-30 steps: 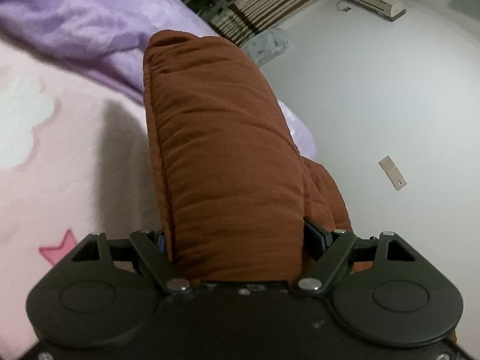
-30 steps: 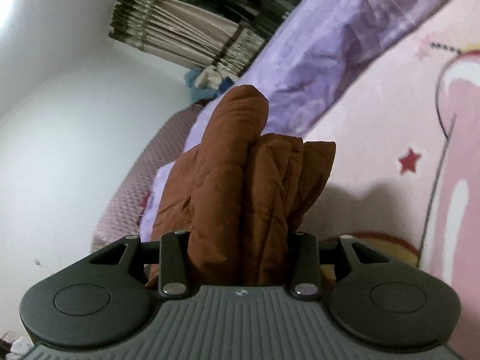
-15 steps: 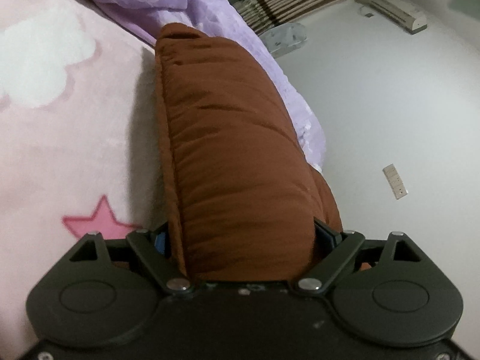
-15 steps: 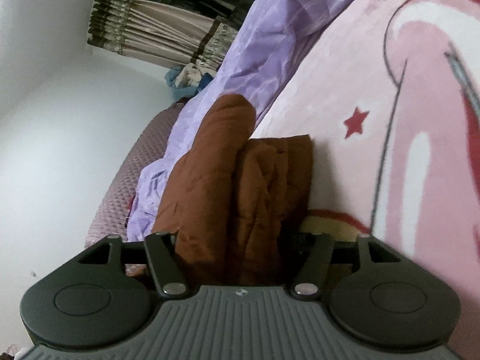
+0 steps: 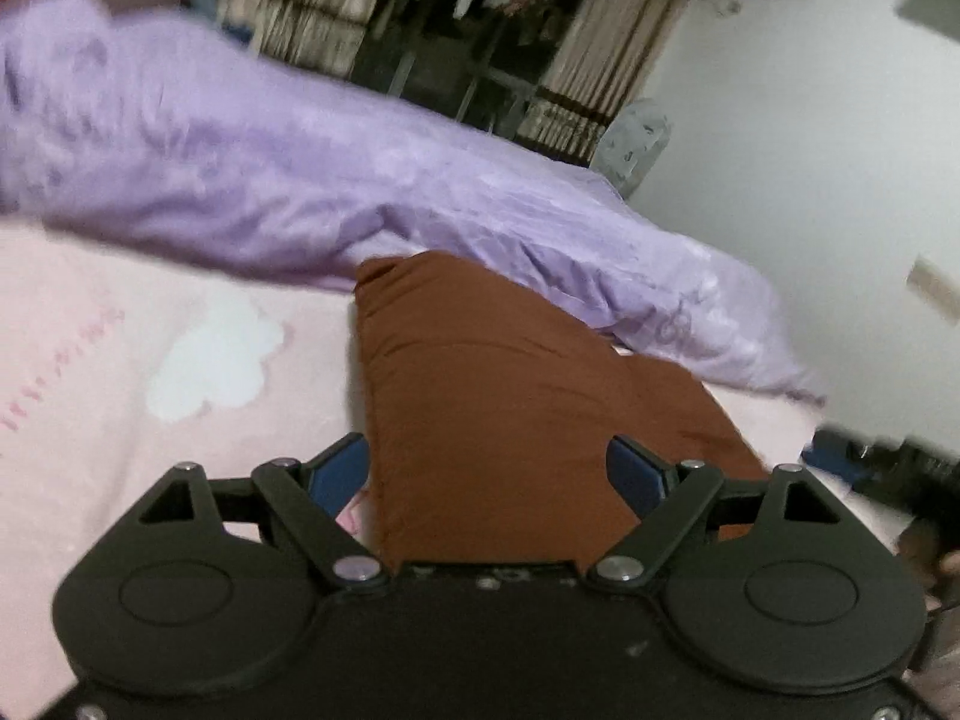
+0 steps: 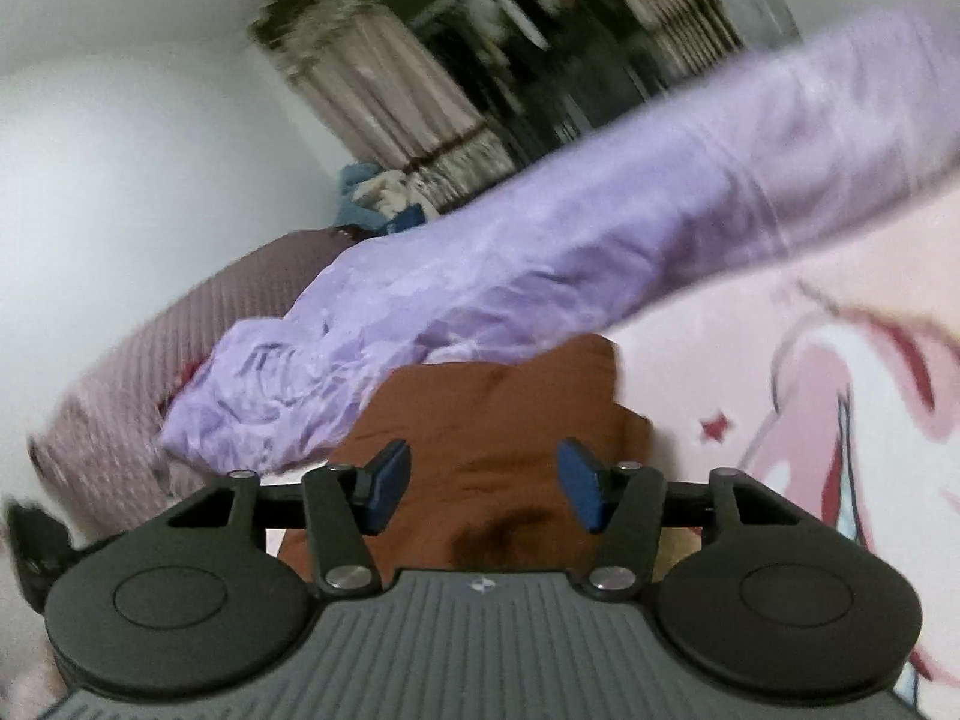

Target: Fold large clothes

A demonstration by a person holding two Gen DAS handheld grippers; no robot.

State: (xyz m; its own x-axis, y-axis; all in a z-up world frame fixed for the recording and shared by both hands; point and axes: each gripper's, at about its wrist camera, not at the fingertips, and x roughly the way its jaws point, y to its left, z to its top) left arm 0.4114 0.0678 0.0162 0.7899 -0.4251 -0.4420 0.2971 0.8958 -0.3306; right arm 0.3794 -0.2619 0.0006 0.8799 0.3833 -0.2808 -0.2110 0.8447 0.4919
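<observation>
Now, brown clothes: lay folded on the pink bed, beside the purple blanket.
Left gripper: let go, closing.
Right gripper: let go, closing.

Before you lies a folded garment of matt, softly padded rust-brown cloth on a fuzzy pink printed blanket, beside a faintly shiny, crinkled lilac quilt, and your grippers' shells look matt black plastic.

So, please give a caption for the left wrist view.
Open left gripper above the folded brown garment on pink bedding.
</observation>
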